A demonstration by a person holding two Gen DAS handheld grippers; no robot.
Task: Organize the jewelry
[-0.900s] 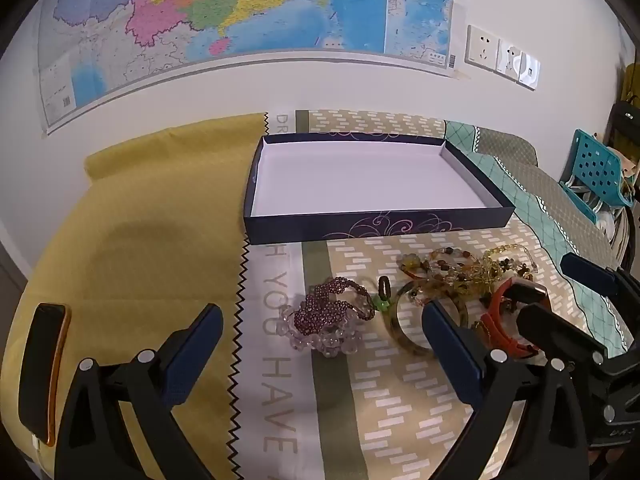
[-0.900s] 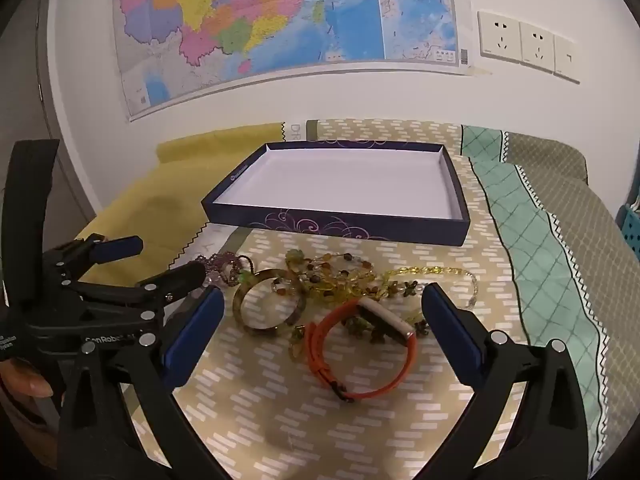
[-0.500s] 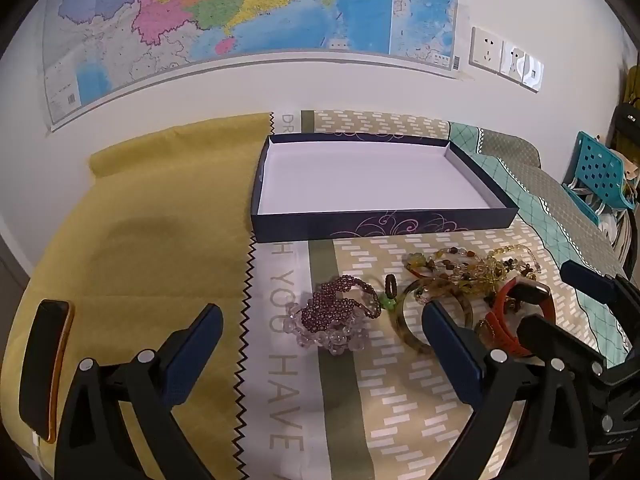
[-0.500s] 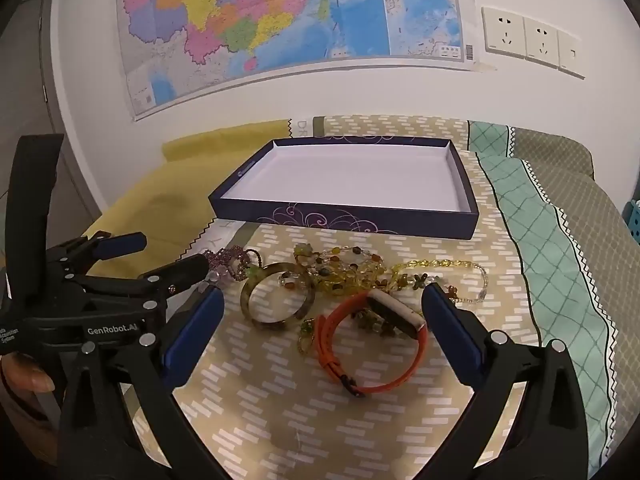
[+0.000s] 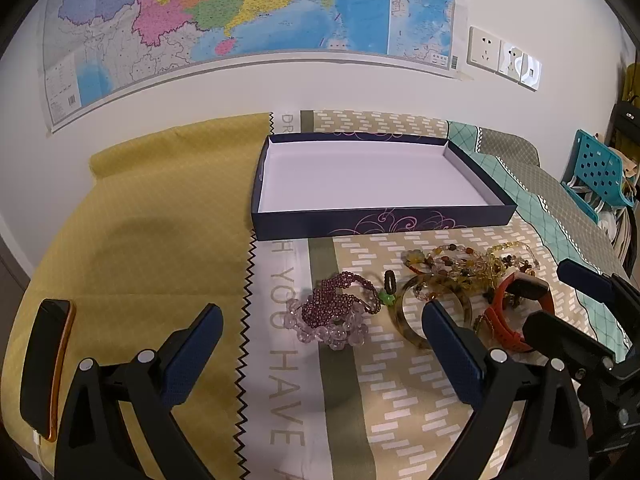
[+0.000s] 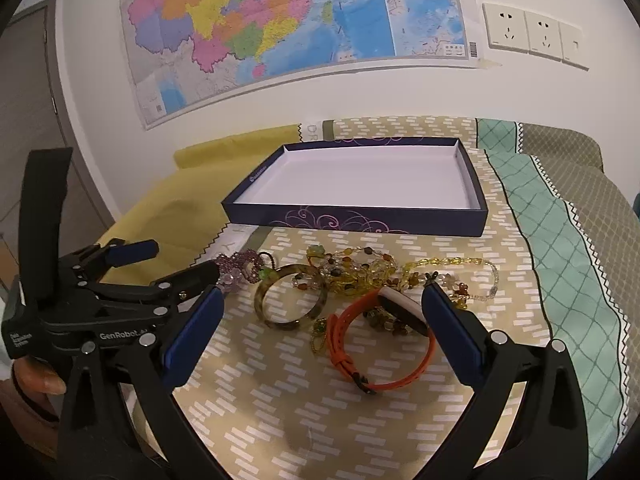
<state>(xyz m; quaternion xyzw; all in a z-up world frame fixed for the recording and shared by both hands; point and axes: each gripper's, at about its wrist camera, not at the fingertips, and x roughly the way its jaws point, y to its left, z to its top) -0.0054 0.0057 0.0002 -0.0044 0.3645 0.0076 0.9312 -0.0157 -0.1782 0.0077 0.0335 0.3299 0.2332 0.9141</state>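
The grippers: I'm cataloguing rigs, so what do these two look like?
Both are black plastic frames with silver rivets, each ending in two jaws lined with flat blue pads. The left gripper carries white "GenRobot" lettering on its side plus a small white label. The right gripper looks identical. No cables or sleeves visible.

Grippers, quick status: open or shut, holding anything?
Left gripper: open, holding nothing, above the purple bead bracelet.
Right gripper: open, holding nothing, above the orange watch band.
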